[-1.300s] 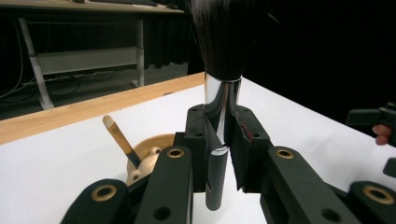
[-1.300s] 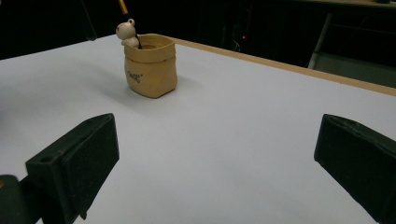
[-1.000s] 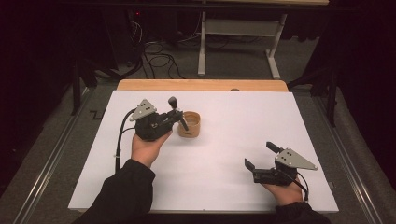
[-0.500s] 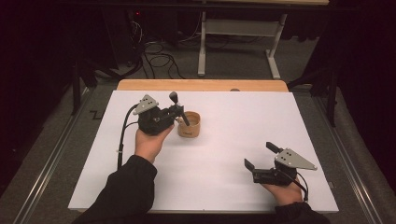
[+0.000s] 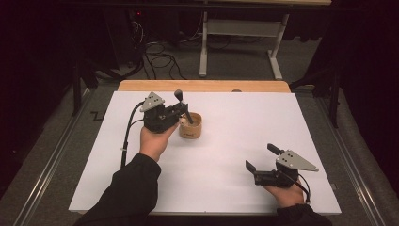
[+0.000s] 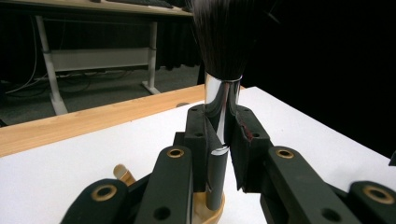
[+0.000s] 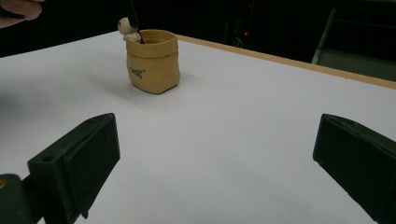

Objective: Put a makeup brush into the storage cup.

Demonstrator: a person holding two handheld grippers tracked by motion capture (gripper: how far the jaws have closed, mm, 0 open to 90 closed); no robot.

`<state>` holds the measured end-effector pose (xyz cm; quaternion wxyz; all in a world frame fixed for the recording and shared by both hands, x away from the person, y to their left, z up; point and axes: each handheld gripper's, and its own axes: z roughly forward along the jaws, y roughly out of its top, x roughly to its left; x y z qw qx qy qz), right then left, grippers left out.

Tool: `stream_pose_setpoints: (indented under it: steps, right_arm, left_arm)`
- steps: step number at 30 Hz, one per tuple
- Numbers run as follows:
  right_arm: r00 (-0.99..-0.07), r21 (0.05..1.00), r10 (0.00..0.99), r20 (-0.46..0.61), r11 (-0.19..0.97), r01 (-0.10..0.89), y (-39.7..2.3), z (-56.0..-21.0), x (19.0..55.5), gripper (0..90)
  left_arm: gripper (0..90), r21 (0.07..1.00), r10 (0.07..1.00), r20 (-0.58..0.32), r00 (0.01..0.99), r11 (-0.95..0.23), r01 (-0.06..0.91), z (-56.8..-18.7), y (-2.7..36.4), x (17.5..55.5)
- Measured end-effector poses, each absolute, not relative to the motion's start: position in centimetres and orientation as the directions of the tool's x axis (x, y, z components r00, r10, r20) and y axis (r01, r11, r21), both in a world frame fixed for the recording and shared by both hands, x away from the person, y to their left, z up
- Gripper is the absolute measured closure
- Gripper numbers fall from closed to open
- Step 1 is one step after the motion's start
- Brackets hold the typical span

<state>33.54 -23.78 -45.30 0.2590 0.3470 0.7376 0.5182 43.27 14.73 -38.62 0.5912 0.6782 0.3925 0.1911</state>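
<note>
1. Two tongs are at work over the white surface [image 5: 226,155], one in each of the person's hands.
2. Left tongs [image 5: 181,109] are clamped on the handle of a makeup brush [image 6: 223,84]; in the left gripper view the pads press on the brush's dark handle just under its shiny metal ferrule.
3. Brush stands nearly upright, black bristles at the top, and its lower end reaches down into a small tan cup [image 5: 190,126].
4. Cup stands upright on the surface, left of its middle and nearer the far edge than the near one; a strip of bare wood [image 5: 202,85] runs along that far edge.
5. A second, light-tipped item [image 7: 126,25] leans out of the cup at its rim; what it is cannot be told.
6. Dark print marks the cup's side in the right gripper view, too small to read.
7. Right tongs [image 5: 261,157] rest near the surface's near right corner, well apart from the cup, with the jaws standing wide apart and nothing between them.
8. Left hand [image 5: 155,141] sits just beside the cup on its left, sleeve trailing back to the near edge.
</note>
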Motion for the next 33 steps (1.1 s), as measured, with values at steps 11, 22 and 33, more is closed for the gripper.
stream_pose_setpoints:
  steps: [11,22,33]
  right_arm:
    - [-0.629,0.944,0.777,-0.02,0.222,0.244,-23.8,-45.4,33.6,1.0]
    - [-0.637,0.942,0.771,-0.017,0.225,0.248,-23.8,-45.5,33.6,1.3]
    - [-0.64,0.942,0.768,-0.015,0.226,0.249,-23.8,-45.5,33.6,1.8]
  left_arm:
    - [78.0,0.948,0.764,-0.205,0.611,0.0,0.319,-39.0,13.8,44.1]
    - [77.9,0.941,0.774,-0.2,0.601,-0.017,0.337,-39.9,13.2,44.7]
    - [77.9,0.933,0.789,-0.16,0.594,-0.075,0.352,-40.7,12.5,45.0]
